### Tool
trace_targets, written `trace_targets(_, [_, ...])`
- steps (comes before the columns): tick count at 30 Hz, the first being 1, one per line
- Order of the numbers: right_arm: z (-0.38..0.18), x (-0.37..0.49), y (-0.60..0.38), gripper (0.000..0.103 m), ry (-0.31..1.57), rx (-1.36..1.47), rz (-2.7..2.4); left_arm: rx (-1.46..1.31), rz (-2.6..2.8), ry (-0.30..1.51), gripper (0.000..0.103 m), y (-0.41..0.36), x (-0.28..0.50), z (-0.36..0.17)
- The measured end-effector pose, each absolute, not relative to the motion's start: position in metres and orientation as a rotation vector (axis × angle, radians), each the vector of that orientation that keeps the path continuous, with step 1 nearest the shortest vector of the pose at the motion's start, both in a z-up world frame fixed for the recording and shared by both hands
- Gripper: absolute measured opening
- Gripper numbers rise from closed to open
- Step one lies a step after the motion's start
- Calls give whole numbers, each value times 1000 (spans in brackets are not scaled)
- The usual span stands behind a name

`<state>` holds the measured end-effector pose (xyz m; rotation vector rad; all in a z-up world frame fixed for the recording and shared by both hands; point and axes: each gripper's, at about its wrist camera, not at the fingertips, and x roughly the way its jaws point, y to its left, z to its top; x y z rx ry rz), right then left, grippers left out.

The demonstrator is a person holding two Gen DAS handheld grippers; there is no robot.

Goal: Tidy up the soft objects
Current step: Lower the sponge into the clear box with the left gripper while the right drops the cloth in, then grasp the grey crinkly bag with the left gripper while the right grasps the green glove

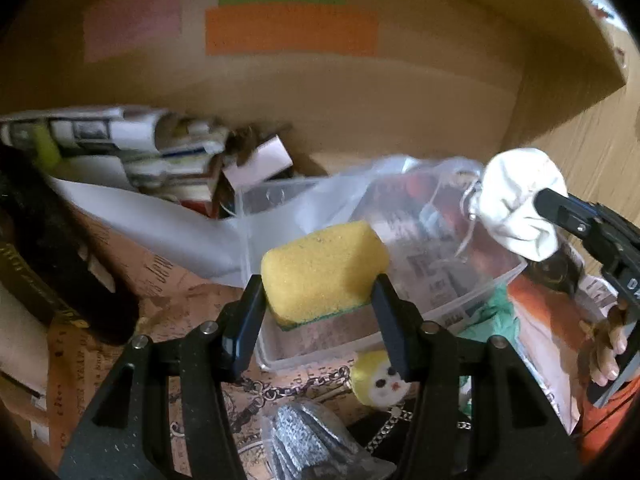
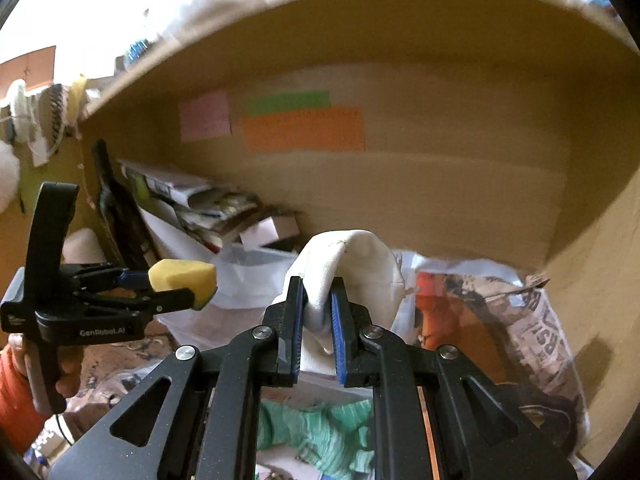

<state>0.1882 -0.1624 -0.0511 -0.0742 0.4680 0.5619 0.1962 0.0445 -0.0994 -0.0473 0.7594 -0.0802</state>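
Yellow sponge (image 1: pixel 325 270), green scouring layer on its underside, was clamped between the fingers of the left hand-held gripper (image 1: pixel 318 300) and held above a clear plastic tub (image 1: pixel 472 300). White sock (image 2: pixel 352 276) was pinched in the clenched right hand-held gripper (image 2: pixel 318 320), bulging up and over the fingertips; in the left wrist view the same sock (image 1: pixel 520 200) hung at far right, well apart from the sponge. Tub sat on printed paper, a thin plastic bag (image 1: pixel 384 184) draped over its far side. Green cloth (image 2: pixel 320 432) lay near, beneath the right gripper. Yellow face toy (image 1: pixel 380 378) and grey mesh bundle (image 1: pixel 308 436) lay near the left gripper. Behind: cardboard wall (image 2: pixel 440 200) with pink, green, orange notes (image 2: pixel 304 128). Rolled papers (image 1: pixel 120 136) piled far left.
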Motion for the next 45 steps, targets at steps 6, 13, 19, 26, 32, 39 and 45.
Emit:
trace_targets(6, [-75,217,-147,12,595,-95,554,-10,-113,830,54,36,218,-116])
trace_targets(13, [-100,235,-136,12,720,-110,558,48,-94,867,54,27,235,-128])
trace_targets(19, [-109,238,-130,17,758,-146,550,43,-92,876,57,29,240,-132])
trace_targets(26, [-99,228,-130,54,700,-170,531,2,-107,830,73,35,223,-117])
trace_targets(32, [-76,207,-136,76,598,-173,518,-12,-107,721,86,38,193,-91])
trace_targets(39, [-60,183,-141,88,537,-162,544,-14,-87,617,97,41,160,-71])
trace_targets(45, [-66,167,-149,94,549,-140,561,-9,-73,612,100,46,135,-82])
